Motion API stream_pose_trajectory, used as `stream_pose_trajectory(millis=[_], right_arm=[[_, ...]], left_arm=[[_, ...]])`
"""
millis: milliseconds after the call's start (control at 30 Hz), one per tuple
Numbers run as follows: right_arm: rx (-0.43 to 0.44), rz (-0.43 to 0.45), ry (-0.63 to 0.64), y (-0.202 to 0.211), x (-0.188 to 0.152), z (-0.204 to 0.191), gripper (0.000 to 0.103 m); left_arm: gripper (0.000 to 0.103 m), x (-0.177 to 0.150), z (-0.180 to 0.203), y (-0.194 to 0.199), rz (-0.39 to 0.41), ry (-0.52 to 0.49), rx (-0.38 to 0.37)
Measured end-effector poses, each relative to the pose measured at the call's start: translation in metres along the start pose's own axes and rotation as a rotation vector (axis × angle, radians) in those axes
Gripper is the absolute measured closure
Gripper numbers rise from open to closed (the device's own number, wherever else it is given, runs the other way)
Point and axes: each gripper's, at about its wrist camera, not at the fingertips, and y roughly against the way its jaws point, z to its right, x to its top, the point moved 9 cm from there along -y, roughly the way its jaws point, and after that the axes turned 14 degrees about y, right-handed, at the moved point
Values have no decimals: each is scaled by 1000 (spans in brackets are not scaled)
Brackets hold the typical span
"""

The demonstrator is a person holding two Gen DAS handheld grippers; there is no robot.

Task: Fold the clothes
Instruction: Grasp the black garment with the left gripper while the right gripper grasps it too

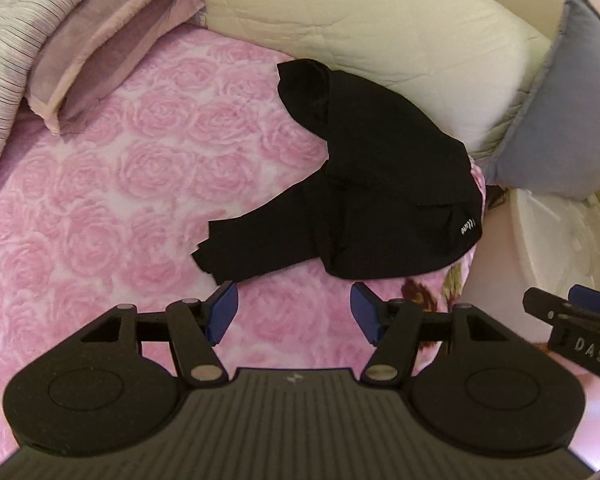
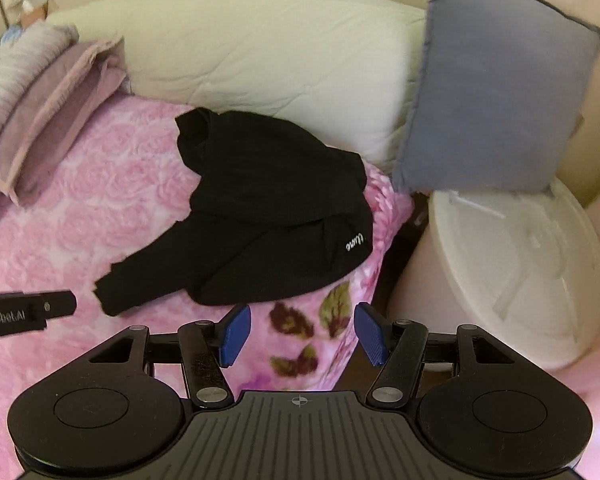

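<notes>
Both pairs of blue-padded fingers stand spread wide with nothing between them — the left gripper (image 1: 295, 312) hovers just short of the near sleeve end of the black garment (image 1: 380, 184), the right gripper (image 2: 303, 334) over the blanket's leaf-printed edge. The garment lies crumpled on the pink rose-patterned blanket (image 1: 100, 200), near its right edge. Beyond it sit a cream pillow (image 2: 260, 60) and a grey cushion (image 2: 500, 92) — folded mauve cloth (image 1: 112, 48) lies far left, a white tub (image 2: 512, 264) to the right.

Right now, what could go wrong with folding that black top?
The black top lies crumpled by the edge of the pink blanket, so a tug might drag it off beside the white bin. Its layers overlap, so the open left gripper might pinch two at once.
</notes>
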Motion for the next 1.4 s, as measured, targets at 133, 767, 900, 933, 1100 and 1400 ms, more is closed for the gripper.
stream_pose_trajectory(millis=[133,767,900,933,1100,1400], right_arm=[[-5,-42,52,-39,10,6,42],[-22,-175,282,-213,43,9,42],[-36,-159,354,-234,50,6,42],[-40,-155,374,-239,51,5,42],[-46,-144,443,-253,53,2,42],[-11,-129,408,-252,56,0,36]], left_arm=[[45,10,3,-38,-45,31,19],[44,25,-42,-200,-221,333,120],[41,23,-51,-218,-214,427,132],[40,24,-53,-221,-208,449,129],[41,17,-47,-202,-220,615,36],[44,1,-56,-227,-217,889,-33]])
